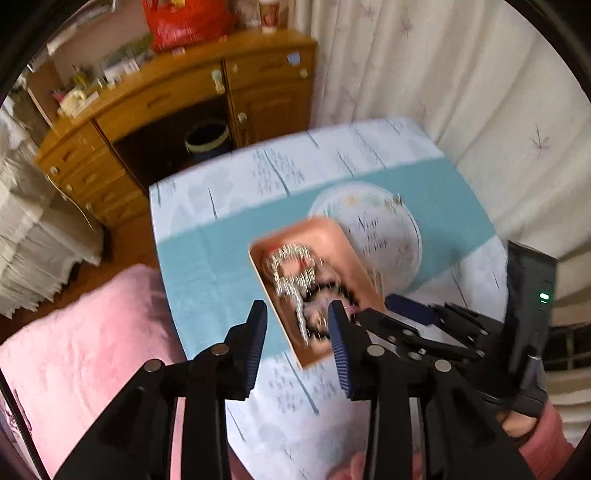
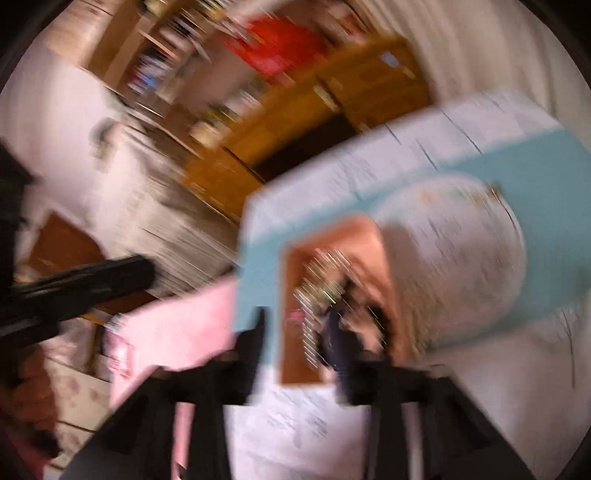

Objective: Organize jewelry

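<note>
A copper-pink rectangular tray lies on the table's blue and white cloth. In it sits a tangle of silver chains and dark beads, blurred. My left gripper is open and empty, its jaws straddling the tray's near left rim. My right gripper shows in the left wrist view at the tray's near right side; whether it is shut cannot be told there. In the very blurred right wrist view the tray and jewelry lie ahead, and my right gripper is open above the tray's near end.
A round white printed mat lies under the tray's far right side. A pink cushion sits left of the table. A wooden desk with a red bag stands behind. A white curtain hangs at right.
</note>
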Demonstrator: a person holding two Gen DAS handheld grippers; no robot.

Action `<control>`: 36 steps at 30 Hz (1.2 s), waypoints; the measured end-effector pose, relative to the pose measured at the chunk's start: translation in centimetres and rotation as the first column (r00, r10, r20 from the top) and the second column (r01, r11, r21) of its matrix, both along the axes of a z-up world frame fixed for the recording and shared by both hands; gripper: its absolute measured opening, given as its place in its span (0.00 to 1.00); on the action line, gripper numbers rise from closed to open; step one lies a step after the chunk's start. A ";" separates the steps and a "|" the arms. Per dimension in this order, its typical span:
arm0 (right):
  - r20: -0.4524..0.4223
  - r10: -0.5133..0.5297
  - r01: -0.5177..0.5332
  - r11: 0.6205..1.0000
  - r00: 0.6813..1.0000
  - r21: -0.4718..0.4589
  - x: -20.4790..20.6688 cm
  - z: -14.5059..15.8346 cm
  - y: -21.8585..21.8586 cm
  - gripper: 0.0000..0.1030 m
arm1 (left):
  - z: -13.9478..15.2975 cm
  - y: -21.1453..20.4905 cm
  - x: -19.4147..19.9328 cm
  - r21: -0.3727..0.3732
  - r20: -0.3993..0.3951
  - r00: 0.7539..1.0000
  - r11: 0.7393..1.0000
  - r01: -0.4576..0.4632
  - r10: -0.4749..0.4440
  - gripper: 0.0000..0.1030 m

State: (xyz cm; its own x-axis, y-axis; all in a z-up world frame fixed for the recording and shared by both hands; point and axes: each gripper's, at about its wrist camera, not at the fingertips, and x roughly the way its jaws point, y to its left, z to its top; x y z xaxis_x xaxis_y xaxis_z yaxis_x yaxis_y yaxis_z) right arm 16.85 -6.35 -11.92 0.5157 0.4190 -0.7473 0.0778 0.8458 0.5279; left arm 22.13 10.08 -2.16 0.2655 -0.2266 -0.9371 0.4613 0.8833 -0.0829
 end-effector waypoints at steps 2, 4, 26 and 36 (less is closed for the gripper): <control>0.003 0.008 -0.008 1.000 1.000 -0.002 -0.5 0.0 0.3 0.44 | 0.2 0.3 -0.5 -0.016 -0.009 1.000 1.000 0.022 -0.022 0.54; 0.036 0.000 0.000 1.000 0.999 0.007 -1.3 0.4 0.0 0.47 | 0.8 0.3 -0.9 -0.011 0.023 0.999 0.999 0.033 -0.033 0.64; -0.196 0.016 -0.064 0.967 0.981 -0.245 -6.1 -1.8 -10.6 0.75 | -4.2 -8.6 -4.4 0.008 -0.067 0.997 0.999 -0.035 0.035 0.73; -0.324 0.380 -0.497 0.717 0.867 -0.489 -5.2 -4.2 -12.0 0.75 | -13.0 -12.3 -9.3 0.047 -0.105 0.958 0.964 -0.262 0.265 0.73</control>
